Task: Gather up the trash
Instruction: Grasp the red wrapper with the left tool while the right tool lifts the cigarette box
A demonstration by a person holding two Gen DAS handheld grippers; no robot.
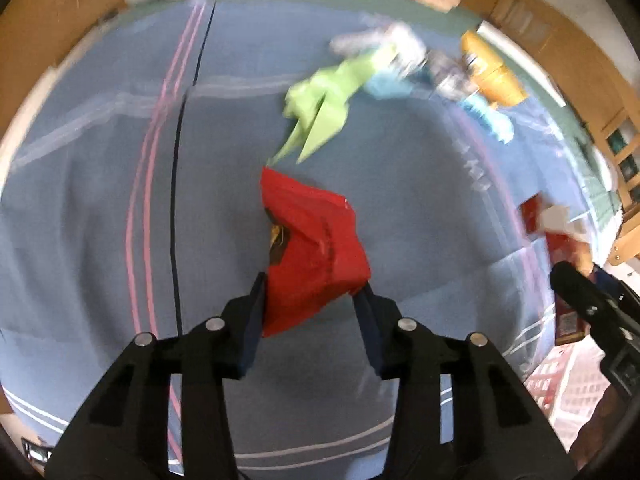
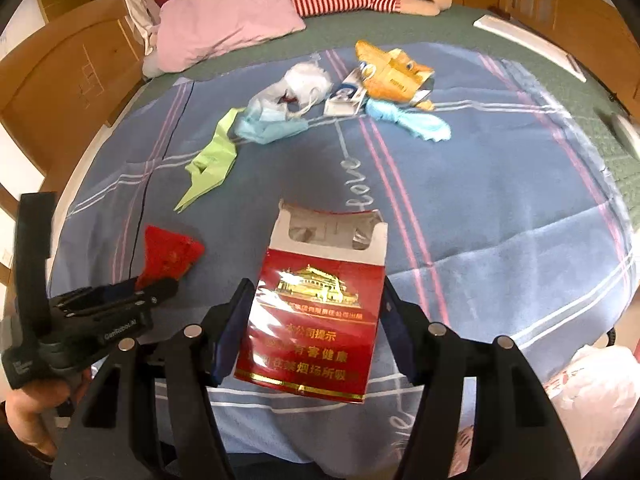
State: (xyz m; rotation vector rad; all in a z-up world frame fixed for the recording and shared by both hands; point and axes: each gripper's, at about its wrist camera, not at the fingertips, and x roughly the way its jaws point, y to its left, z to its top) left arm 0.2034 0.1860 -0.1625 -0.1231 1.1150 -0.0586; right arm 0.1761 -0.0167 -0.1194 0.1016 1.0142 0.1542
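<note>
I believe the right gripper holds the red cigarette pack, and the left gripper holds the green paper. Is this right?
Not quite. The left gripper holds the red wrapper, not the green paper, which lies free on the blanket, as the left wrist view shows. The right gripper does hold the red cigarette pack.

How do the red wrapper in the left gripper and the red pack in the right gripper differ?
The red wrapper is soft, crumpled and plain; the cigarette pack is a stiff, flat-faced box with gold print. The wrapper is bunched shut; the pack's top is torn open. Both are red trash, each clamped between a gripper's pads: left gripper, right gripper.
</note>
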